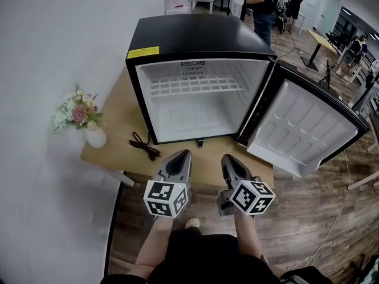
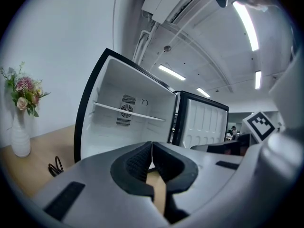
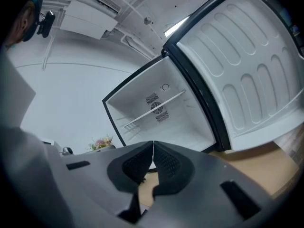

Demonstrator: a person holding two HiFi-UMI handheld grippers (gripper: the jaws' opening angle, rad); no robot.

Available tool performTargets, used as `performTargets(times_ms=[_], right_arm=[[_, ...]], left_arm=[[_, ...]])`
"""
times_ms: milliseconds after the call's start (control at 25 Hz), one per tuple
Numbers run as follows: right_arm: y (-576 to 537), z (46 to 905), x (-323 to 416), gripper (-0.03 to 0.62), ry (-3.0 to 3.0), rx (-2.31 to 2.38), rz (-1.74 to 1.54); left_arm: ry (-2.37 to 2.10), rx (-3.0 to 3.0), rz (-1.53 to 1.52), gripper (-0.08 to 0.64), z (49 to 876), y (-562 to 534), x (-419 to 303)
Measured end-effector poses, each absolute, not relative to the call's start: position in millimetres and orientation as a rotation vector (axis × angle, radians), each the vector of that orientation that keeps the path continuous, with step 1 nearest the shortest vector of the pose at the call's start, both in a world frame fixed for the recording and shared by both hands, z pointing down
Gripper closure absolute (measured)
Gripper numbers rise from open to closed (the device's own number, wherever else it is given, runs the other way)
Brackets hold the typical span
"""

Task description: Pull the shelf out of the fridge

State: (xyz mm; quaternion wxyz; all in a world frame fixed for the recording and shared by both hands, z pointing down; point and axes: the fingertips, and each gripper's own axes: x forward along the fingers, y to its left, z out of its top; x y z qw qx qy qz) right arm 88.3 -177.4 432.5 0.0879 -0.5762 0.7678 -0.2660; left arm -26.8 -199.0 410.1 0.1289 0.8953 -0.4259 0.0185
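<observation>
Fridge [image 1: 201, 37] sits on tabletop [image 1: 115, 129] w/ door [image 1: 308, 126] swung open to the right. Wire shelf [image 1: 195, 86] is fully inside, in the upper half, far back. Left gripper [image 1: 183, 154] & right gripper [image 1: 227, 157] hover side by side over tabletop's near edge, in front of the opening, apart from fridge. Both jaws clenched, nothing btw them. Vase [image 1: 95, 137] w/ flowers & black cable [image 1: 144, 145] sit left of fridge

At the left of the frame a white vase [image 1: 95, 137] of pink and white flowers [image 1: 77, 110] stands on the wooden surface [image 1: 121, 123]. A coiled black cable [image 1: 144, 145] lies near it. At the upper right, people [image 1: 264, 5] stand on the wood floor [image 1: 320, 218].
</observation>
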Motion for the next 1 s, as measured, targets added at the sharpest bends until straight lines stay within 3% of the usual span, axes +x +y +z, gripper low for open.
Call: performTargets(times_ms=[1000], right_arm=[[-207, 455, 66, 0.6, 2.345, -1.676, -0.876]], left_arm=[[-1.275, 2.504, 0.013, 0.554, 432, -228, -44]])
